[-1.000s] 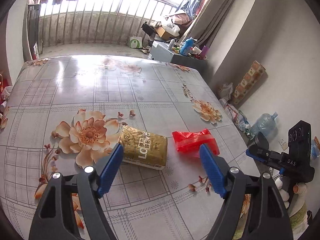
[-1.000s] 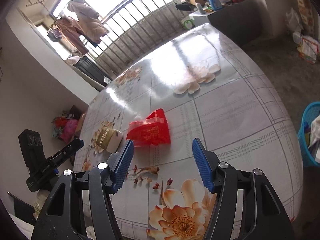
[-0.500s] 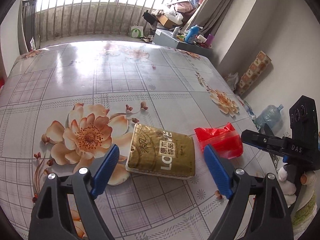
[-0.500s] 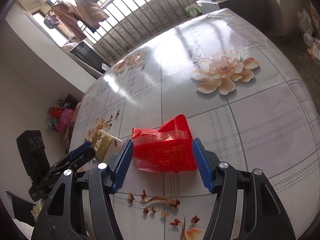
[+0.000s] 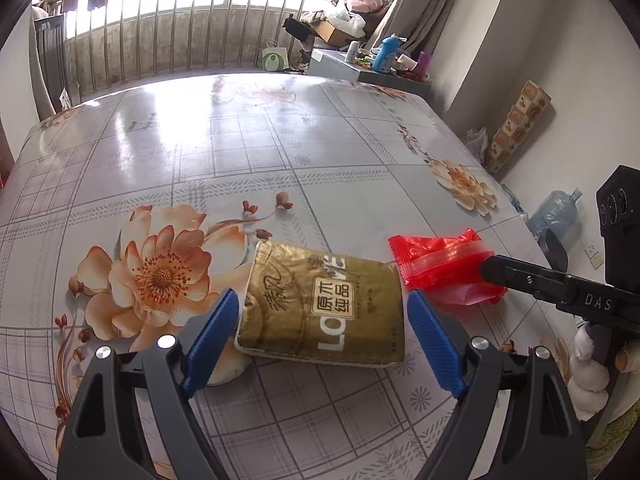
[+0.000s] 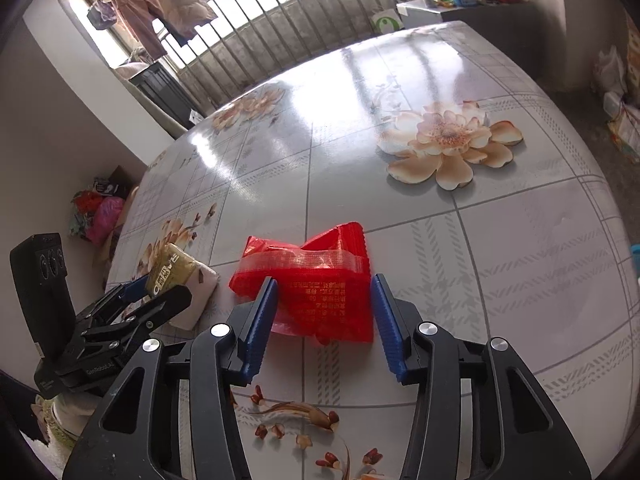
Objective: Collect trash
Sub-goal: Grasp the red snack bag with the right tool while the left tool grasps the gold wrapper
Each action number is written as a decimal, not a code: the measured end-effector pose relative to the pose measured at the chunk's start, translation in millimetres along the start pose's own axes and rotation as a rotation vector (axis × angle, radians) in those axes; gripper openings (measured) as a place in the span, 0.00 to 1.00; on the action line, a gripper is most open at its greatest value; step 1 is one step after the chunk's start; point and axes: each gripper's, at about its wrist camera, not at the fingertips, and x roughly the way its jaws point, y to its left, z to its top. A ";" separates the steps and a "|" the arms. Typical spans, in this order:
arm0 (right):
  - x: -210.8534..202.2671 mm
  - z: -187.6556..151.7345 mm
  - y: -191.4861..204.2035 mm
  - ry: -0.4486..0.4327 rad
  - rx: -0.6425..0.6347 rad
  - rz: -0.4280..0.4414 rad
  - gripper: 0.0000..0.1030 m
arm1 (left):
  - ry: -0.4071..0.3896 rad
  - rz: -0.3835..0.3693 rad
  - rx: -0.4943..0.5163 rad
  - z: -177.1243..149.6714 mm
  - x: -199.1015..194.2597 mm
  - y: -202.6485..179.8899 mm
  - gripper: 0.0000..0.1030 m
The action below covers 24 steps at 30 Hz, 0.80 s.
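Both claws stand open, gripping nothing: the left claw (image 5: 322,322) straddles the gold packet (image 5: 324,304) on the tabletop (image 5: 248,152), the right claw (image 6: 324,314) brackets the red wrapper (image 6: 316,284) just beside that packet, evidently poised for paired pickups.

Glossy floral tablecloth (image 5: 240,152), shiny gold packet (image 5: 324,300), crinkled red plastic wrapper (image 6: 320,280)

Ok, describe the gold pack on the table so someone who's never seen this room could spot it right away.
On the floral table, look just right of the big orange flower print. The gold pack lies flat there between the open left gripper fingers. Unlike the crumpled red wrapper beside it, it is plump, rectangular and printed with white letters.
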 end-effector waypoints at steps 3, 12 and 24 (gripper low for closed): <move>1.0 -1.6 4.1 -0.005 -0.037 -0.043 0.31 | -0.001 0.009 0.004 0.4 1.1 -1.8 0.81; -2.5 -6.2 6.4 -0.014 -0.086 -0.099 0.14 | -0.015 0.009 -0.010 -3.1 -0.3 -1.8 0.72; -15.7 -5.6 3.7 -0.043 -0.049 -0.092 0.10 | -0.018 0.001 -0.030 -7.2 -7.9 4.4 0.70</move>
